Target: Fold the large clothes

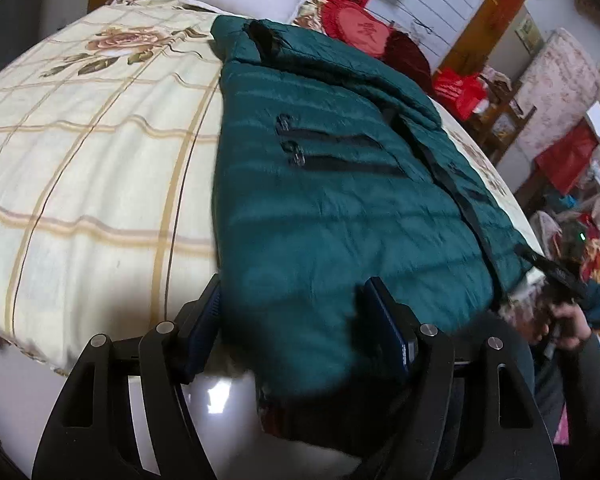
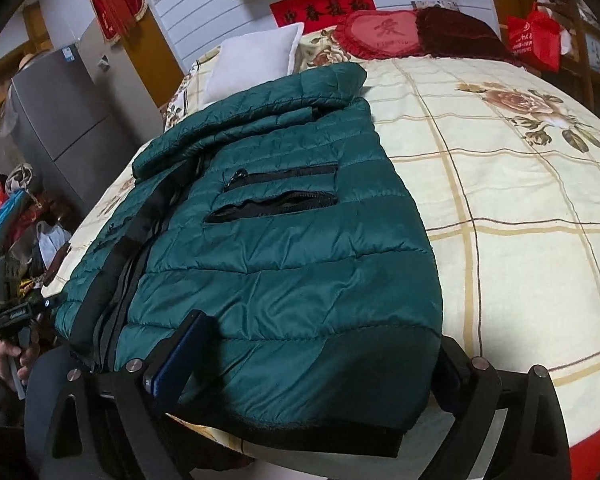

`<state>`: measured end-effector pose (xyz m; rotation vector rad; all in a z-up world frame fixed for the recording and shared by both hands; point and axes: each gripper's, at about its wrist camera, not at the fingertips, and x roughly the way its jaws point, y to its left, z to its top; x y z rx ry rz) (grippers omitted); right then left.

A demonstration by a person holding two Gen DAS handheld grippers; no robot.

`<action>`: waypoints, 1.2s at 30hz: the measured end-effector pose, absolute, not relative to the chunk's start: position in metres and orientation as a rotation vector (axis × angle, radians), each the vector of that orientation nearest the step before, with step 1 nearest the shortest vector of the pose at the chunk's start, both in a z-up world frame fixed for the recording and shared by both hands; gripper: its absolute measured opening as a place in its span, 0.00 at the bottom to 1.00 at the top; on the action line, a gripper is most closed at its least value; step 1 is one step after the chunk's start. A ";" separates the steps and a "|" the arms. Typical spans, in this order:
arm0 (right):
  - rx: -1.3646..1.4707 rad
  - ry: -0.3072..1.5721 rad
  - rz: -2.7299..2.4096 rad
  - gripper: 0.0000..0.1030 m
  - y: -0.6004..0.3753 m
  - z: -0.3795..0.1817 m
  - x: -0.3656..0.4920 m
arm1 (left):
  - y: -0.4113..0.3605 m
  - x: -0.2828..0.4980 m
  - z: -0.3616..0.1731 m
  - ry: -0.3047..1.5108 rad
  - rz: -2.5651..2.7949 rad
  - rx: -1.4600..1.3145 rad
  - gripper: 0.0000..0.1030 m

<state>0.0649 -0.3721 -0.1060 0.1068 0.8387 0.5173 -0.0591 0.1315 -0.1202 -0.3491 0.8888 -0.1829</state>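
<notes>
Both grippers, left gripper (image 1: 304, 320) and right gripper (image 2: 320, 364), wide astride jacket (image 2: 284, 240) hem, seemingly unpressed.

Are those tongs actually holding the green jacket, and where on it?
Neither grips it: both tongs, left and right, stand open astride the jacket's near hem corners.

A home bedroom: bed (image 2: 500, 208), pillow (image 2: 252, 60), fridge (image 2: 60, 120)
</notes>
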 end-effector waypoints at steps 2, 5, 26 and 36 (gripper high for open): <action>0.123 0.840 0.536 0.94 -0.375 -0.106 0.065 | 0.129 -0.061 -0.120 0.898 -0.199 -0.320 0.67; 0.155 0.846 0.592 0.95 -0.379 -0.106 0.064 | 0.124 -0.047 -0.120 0.907 -0.235 -0.311 0.67; 0.233 0.842 0.750 0.96 -0.374 -0.109 0.074 | 0.124 -0.015 -0.121 0.891 -0.284 -0.440 0.78; 0.206 0.857 0.630 0.37 -0.373 -0.104 0.083 | 0.118 -0.020 -0.122 0.851 -0.227 -0.434 0.78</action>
